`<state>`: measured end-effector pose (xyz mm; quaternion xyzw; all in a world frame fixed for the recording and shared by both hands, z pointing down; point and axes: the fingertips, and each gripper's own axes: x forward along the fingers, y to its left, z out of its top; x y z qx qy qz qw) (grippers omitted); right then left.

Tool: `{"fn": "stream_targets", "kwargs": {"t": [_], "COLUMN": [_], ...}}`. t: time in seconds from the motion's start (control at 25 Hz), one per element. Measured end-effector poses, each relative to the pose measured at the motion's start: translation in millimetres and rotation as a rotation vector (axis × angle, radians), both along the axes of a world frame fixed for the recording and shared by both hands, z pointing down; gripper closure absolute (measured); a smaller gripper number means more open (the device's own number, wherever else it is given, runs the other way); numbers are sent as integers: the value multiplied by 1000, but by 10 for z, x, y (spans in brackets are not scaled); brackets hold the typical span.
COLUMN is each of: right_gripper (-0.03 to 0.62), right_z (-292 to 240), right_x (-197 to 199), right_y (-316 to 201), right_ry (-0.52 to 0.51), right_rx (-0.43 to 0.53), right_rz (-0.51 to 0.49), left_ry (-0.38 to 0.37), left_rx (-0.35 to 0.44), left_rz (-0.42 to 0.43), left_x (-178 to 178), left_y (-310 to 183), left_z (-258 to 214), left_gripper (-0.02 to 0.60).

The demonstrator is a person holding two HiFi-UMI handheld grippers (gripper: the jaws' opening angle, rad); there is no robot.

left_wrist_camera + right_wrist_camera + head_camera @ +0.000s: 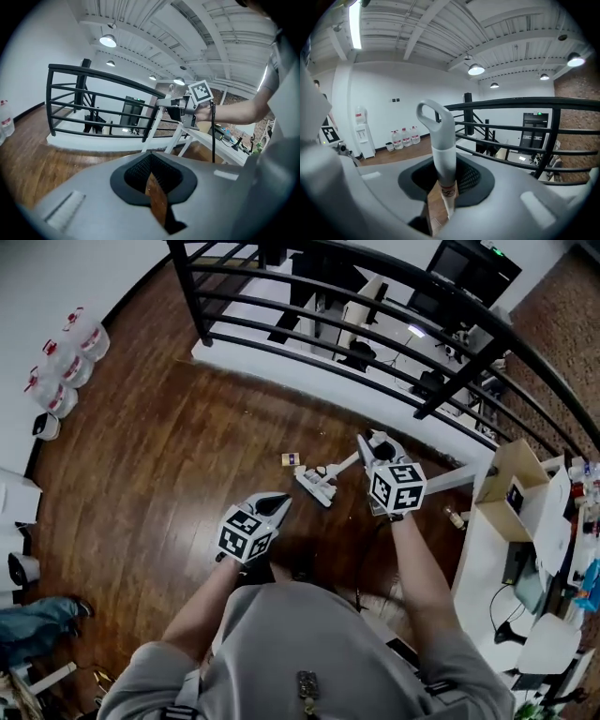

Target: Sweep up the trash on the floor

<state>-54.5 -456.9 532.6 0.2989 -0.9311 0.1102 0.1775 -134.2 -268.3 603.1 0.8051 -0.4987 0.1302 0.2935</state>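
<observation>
My right gripper (372, 446) is clamped on the broom handle (440, 136), whose looped end stands up between the jaws. From the gripper the shaft slopes down and to the left, ending at the broom head (316, 484) on the wood floor (159, 474). My left gripper (275, 505) carries nothing; its jaws show only a narrow slit of floor between them, and it hangs lower and to the left of the right one. One scrap (291, 458) lies just past the broom head, ahead and left of the right gripper. A second bit (455, 517) sits to that gripper's right, near the table (487, 549). I see no pile and no dustpan, so I judge the sweep barely begun: both pieces must be gathered and then picked up.
</observation>
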Motion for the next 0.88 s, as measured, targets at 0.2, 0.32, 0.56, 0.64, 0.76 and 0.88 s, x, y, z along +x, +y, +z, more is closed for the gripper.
{"fn": "stream_targets", "kwargs": {"t": [0.2,0.32,0.56,0.64,0.76,0.88], "right_gripper": [520,521,522,522,522,522], "right_z": [-260,-417,-501,-478,-441,-364], "right_x": [-312,-530,-917,-1028,-1075,-1065], "right_y": [-114,-223,-500,-593,-715,-828], "right_ry": [-25,-50,-119,-144,-199,-240], "right_rx": [1,3,-18,-22,-23,-27], "right_rz": [37,75,184,222,296,372], "left_ry": [26,30,22,11,-16,-37], "left_rx": [7,-3,-33,-49,-78,-89], "left_rz": [92,155,256,277,314,339], "left_x": [-330,-555,-933,-1052,-1190,-1303], "left_y": [-343,-556,-872,-916,-948,-1016], "left_z": [32,62,90,134,225,253], "left_gripper": [591,589,590,589,591,589]}}
